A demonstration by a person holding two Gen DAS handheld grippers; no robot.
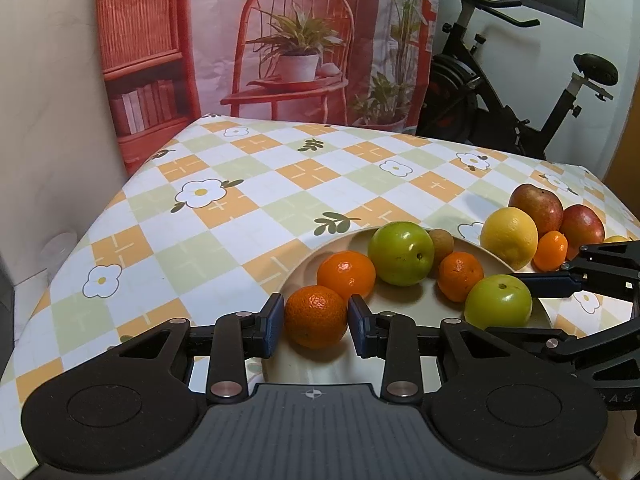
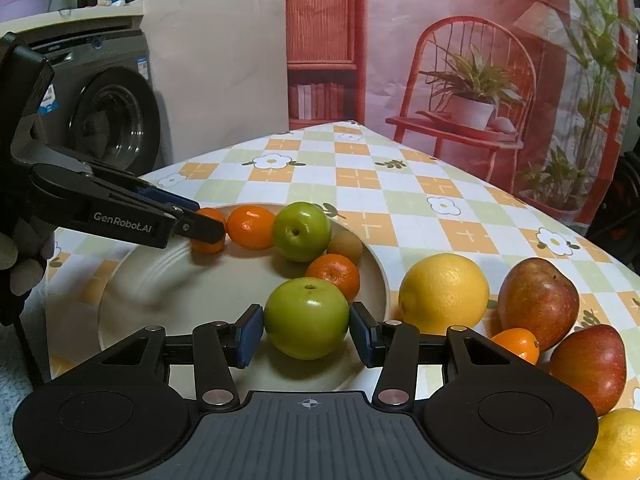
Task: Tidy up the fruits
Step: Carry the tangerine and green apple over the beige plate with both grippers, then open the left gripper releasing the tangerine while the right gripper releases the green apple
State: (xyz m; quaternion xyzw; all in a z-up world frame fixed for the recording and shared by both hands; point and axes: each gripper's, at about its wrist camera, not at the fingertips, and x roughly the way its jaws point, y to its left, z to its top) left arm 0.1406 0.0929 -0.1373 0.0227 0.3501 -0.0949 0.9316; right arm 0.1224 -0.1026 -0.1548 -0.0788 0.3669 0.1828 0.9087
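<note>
The plate (image 2: 132, 280) was cream white. On the plate sat two green apples (image 2: 306, 318) and three orange tangerines (image 2: 334, 274). Beside the plate lay a yellow lemon (image 2: 444, 290) and red apples (image 2: 538, 300). The tablecloth (image 1: 248, 208) had orange, green and white squares with white flowers.

White lettering reading "GenRobot.AI" stands on the side of the left gripper (image 2: 208, 224), on its black arm just left of the plate (image 2: 132, 276) in the right wrist view. In the left wrist view, pale raised letters that look like "B A S" show on the black body of the right gripper (image 1: 560, 280) at the frame's right edge. The stickers on the washing machine (image 2: 108, 108) behind the plate are too small to read.
</note>
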